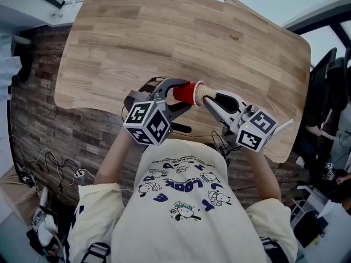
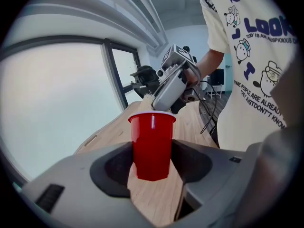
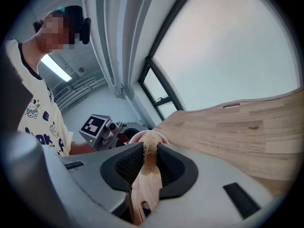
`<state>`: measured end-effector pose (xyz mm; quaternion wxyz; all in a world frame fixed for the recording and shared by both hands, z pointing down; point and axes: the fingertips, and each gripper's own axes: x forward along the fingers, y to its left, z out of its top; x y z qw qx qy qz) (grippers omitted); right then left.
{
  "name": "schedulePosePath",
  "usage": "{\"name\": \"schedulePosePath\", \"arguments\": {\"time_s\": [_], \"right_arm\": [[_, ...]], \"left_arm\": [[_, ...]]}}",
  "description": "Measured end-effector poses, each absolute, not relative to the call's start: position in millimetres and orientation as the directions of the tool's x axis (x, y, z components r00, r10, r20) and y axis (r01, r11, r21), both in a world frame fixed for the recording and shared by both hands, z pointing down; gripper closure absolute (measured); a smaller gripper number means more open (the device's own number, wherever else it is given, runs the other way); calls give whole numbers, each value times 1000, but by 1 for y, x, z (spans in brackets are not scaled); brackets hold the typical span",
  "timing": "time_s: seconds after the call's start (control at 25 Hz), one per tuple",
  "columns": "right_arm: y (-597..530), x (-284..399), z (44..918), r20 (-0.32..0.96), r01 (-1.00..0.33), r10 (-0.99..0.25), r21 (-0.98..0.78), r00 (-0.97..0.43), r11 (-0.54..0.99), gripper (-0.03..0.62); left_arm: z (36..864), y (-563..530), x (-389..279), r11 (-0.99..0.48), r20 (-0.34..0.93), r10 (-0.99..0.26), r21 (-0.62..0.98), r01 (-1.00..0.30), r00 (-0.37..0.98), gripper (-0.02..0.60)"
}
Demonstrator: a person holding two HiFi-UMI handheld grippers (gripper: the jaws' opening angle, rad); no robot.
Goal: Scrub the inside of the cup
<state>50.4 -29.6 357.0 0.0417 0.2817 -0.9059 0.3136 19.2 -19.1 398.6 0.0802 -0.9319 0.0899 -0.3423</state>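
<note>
Left gripper clamps a red cup, tipped sideways; right gripper, jaws pinched on a wooden brush, holds its bristles at the cup's mouth.

Legend: pose of the arms. The left forearm and the right forearm reached forward and converged ahead of the chest. The left gripper angled inward. Its fingers stood wide apart, with the pads pressed on the sides of a red cup between them. The right gripper faced the left one. Its fingers were closed narrowly on the wooden handle of a brush, whose fibre head projected beyond the fingertips to the cup's rim. The left marker cube and the right marker cube sat behind the fingers.
</note>
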Motion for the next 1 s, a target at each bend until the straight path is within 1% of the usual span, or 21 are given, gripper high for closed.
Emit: {"name": "schedulePosePath", "arguments": {"time_s": [0.12,0.48,0.64,1.0], "right_arm": [[-31,52,352,239,-535,-493,-550,-837,641,516],[-29,57,350,246,-551,-504,-517,-828,655,516],[-30,62,349,240,-568,-528,-517,-815,641,516],[-29,68,335,175,-556,-559,-533,-810,638,516]], "left_arm": [[395,-20,17,-975,609,-216,-181,-132,763,308],[398,-21,14,-973,615,-230,-174,-155,754,308],[401,-22,9,-970,622,-244,-168,-178,744,308],[405,-29,0,-957,631,-288,-166,-237,720,309]]}}
